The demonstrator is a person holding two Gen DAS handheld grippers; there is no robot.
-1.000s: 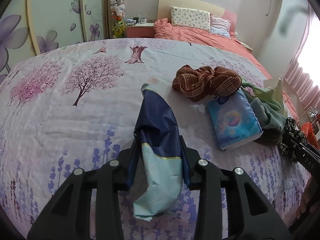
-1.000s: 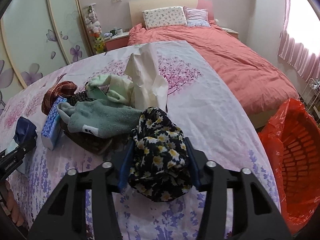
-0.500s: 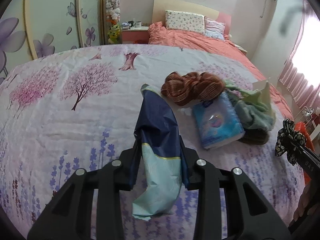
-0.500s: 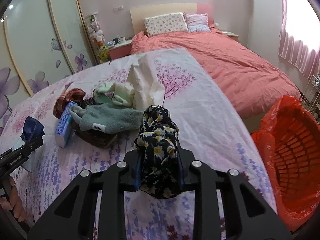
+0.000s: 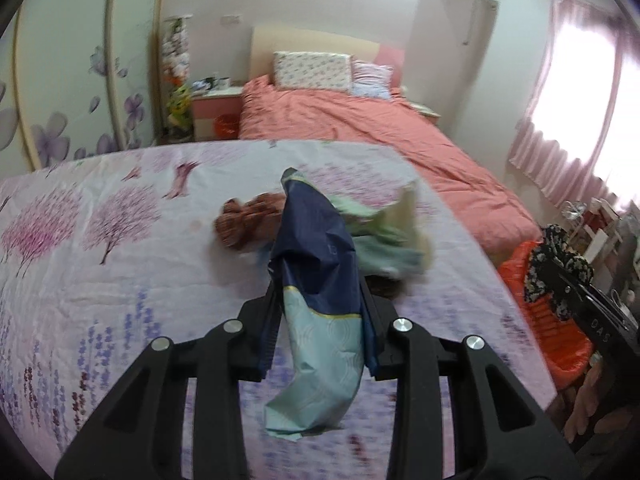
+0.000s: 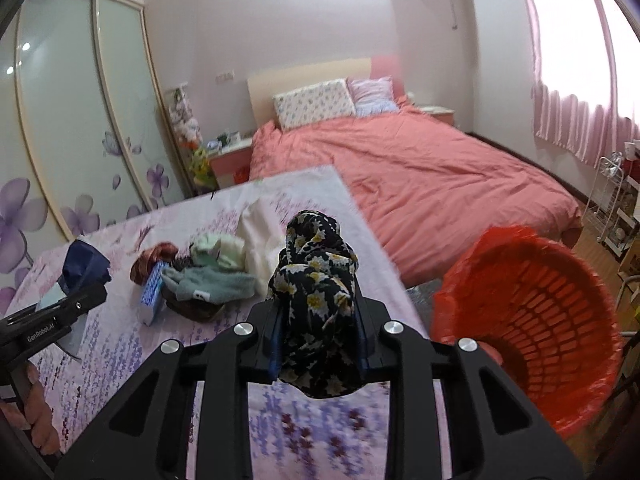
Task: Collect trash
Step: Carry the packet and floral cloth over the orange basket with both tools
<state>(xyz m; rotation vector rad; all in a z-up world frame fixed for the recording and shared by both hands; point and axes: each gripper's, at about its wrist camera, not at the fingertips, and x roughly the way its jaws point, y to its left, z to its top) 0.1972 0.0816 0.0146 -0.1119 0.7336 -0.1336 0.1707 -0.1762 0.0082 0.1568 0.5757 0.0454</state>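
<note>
Navy and pale-teal plastic, a crumpled wrapper (image 5: 320, 304), is clamped between the closed jaws of the left gripper (image 5: 320, 332) and hangs above the floral bedspread (image 5: 120, 280), its upper end rising past the fingers and its lower end drooping below them. Held the same way in the right gripper (image 6: 316, 336) is a black cloth with yellow-and-white flowers (image 6: 316, 292), just left of the red mesh basket (image 6: 532, 320) lined with a red bag beside the spread's edge. Farther back on the spread lie a brown plaid cloth (image 6: 154, 258), a blue tissue pack (image 6: 152, 296), a grey-green towel (image 6: 212, 286) and a cream bag (image 6: 260, 244), with the salmon-covered bed (image 6: 420, 176) beyond.
</note>
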